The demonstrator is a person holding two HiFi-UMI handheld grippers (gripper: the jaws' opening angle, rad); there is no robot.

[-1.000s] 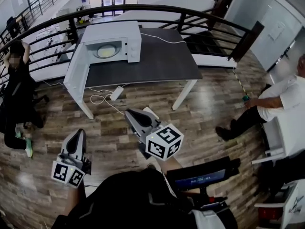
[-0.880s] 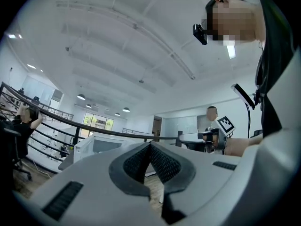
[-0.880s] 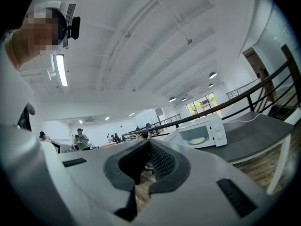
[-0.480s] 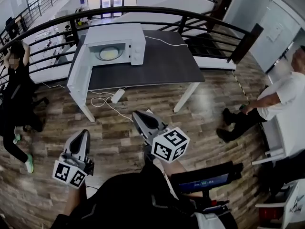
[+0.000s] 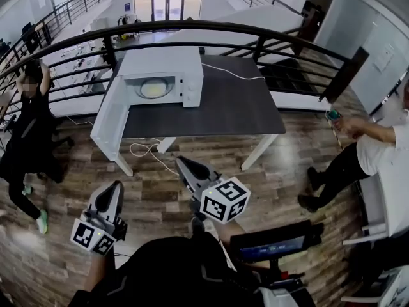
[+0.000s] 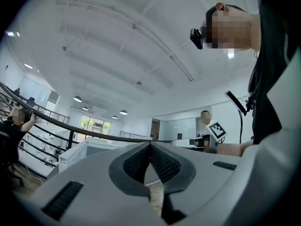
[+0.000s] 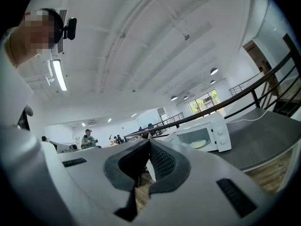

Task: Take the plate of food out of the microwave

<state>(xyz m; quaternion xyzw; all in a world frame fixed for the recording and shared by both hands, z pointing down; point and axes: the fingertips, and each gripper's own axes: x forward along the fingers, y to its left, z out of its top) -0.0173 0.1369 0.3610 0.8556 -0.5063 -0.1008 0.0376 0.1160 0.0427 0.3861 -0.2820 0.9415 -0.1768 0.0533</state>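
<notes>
The plate of food [image 5: 153, 88] sat inside the white microwave [image 5: 165, 74], whose door [image 5: 108, 121] hung wide open at the left end of the dark table [image 5: 220, 104] — well apart from both grippers. The left gripper [image 5: 115, 189] and the right gripper [image 5: 183, 165] were held low over the wooden floor [image 5: 287, 165], pointing toward the table. Each had its jaws pressed together at the tips, with nothing between them. A black railing [image 5: 192, 26] curved behind the table — a person [image 5: 25, 123] stood by it at the left.
</notes>
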